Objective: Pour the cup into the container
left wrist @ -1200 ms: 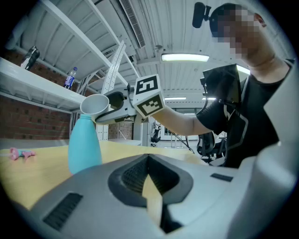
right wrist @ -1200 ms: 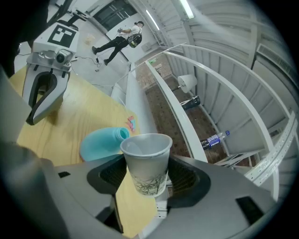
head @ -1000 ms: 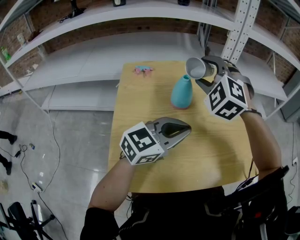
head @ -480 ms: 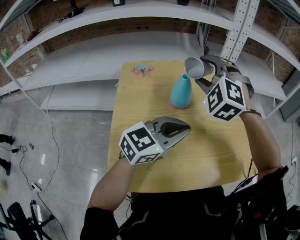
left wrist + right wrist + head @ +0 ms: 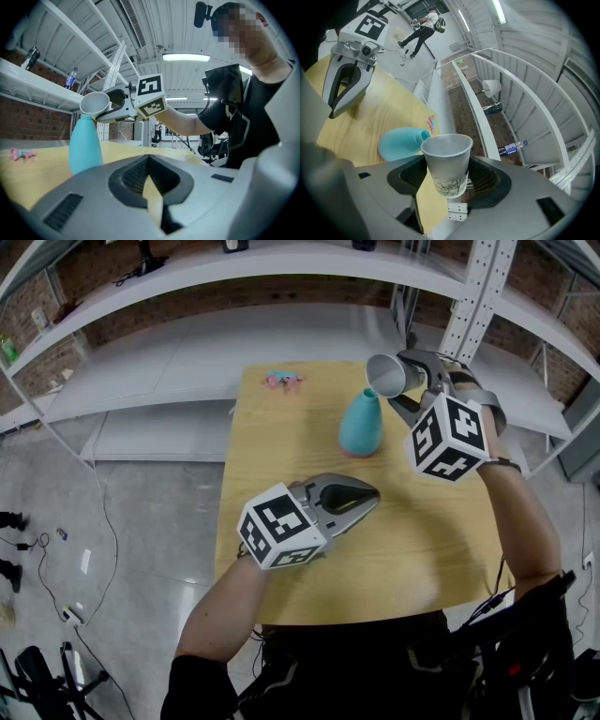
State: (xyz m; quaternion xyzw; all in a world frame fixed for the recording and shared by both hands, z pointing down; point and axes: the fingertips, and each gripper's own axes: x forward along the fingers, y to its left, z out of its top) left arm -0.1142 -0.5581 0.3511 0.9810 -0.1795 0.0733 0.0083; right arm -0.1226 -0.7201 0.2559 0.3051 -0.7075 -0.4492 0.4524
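A grey paper cup (image 5: 386,374) lies tipped on its side in my right gripper (image 5: 410,382), whose jaws are shut on it, mouth facing left. The cup's rim hangs just above and right of the neck of a teal bottle-shaped container (image 5: 362,423), which stands upright on the wooden table (image 5: 422,540). In the right gripper view the cup (image 5: 446,161) sits between the pads with the container (image 5: 401,142) beyond it. My left gripper (image 5: 371,495) hovers over the table's middle, shut and empty, pointing at the container (image 5: 86,145). What is in the cup is hidden.
A small pink object (image 5: 284,380) lies near the table's far left corner. White metal shelves (image 5: 187,352) curve behind the table, with a perforated upright (image 5: 473,296) at the right. A water bottle (image 5: 512,149) rests on a shelf. Cables trail on the floor (image 5: 56,549) at left.
My right gripper has edged the tilted cup slightly left, closer to the container's neck. The left gripper has stayed where it was.
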